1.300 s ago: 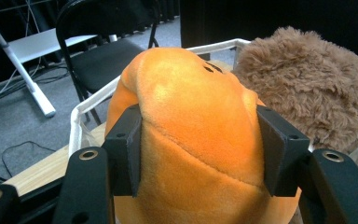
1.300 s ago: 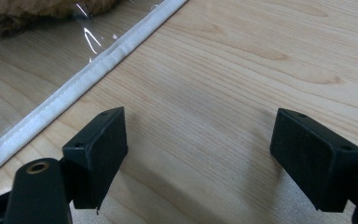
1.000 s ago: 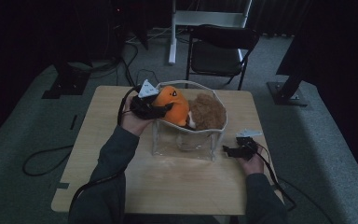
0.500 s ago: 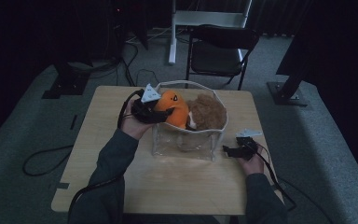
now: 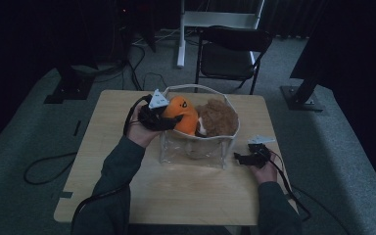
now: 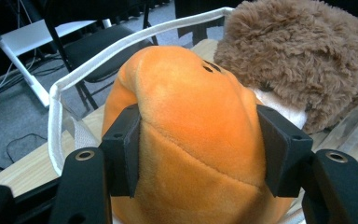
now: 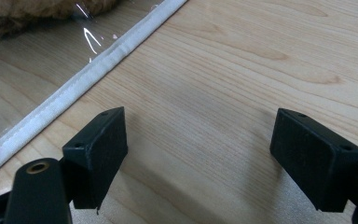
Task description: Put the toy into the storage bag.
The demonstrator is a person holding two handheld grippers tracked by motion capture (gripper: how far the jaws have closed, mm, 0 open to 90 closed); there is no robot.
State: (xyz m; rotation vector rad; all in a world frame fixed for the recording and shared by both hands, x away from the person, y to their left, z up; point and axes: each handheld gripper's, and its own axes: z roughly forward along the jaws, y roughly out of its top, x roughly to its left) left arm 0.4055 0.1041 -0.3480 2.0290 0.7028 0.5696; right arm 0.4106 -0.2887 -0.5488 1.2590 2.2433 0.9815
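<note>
Left gripper (image 6: pixel 198 154) was clamped on the orange plush (image 6: pixel 191 140), at the rim of the clear bag (image 5: pixel 196 149) beside the brown plush (image 5: pixel 219 117). Soft, light, squashy, so grip mid-body. Right gripper (image 7: pixel 198 156) sat open, empty, over the table (image 7: pixel 242 70).

The left tool (image 5: pixel 169 119) grips an orange plush toy (image 5: pixel 183 114) beside a brown one (image 5: pixel 219 117) in a clear bag (image 5: pixel 196 149); the right tool (image 5: pixel 241 157) rests on the surface (image 5: pixel 127 166).
</note>
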